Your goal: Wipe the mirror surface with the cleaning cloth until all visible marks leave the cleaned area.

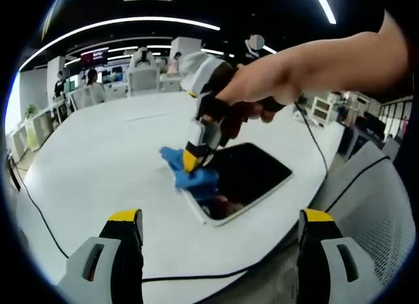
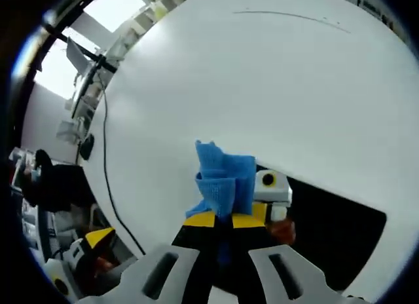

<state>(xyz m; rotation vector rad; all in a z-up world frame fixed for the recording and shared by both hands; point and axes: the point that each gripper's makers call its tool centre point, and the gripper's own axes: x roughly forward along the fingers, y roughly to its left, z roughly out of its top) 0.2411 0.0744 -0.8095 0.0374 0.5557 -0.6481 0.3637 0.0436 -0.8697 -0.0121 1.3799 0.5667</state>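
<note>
The right gripper (image 2: pixel 226 220) is pinched tight on the blue cloth (image 2: pixel 224 176), w/ the yellow tips closed together and the cloth sticking up past them. In the left gripper view, that same right gripper (image 1: pixel 194 161) (held in a hand (image 1: pixel 275 78)) points down and presses the cloth (image 1: pixel 193 176) onto the near-left edge of the mirror (image 1: pixel 252 173). The mirror lies flat on the big white table (image 1: pixel 98 153), dark glass in a white frame, and it reflects the gripper. The left gripper (image 1: pixel 219 235) hangs back above the table edge, jaws wide apart, holding nothing. I think the wiping step is going on now, at one corner. Marks on the glass are too small to see, so can't tell how much is clean. Next move prob needs the cloth pushed flat across the rest of the glass, w/o sliding the mirror. A black cable (image 1: pixel 39 212) runs along the table.
</note>
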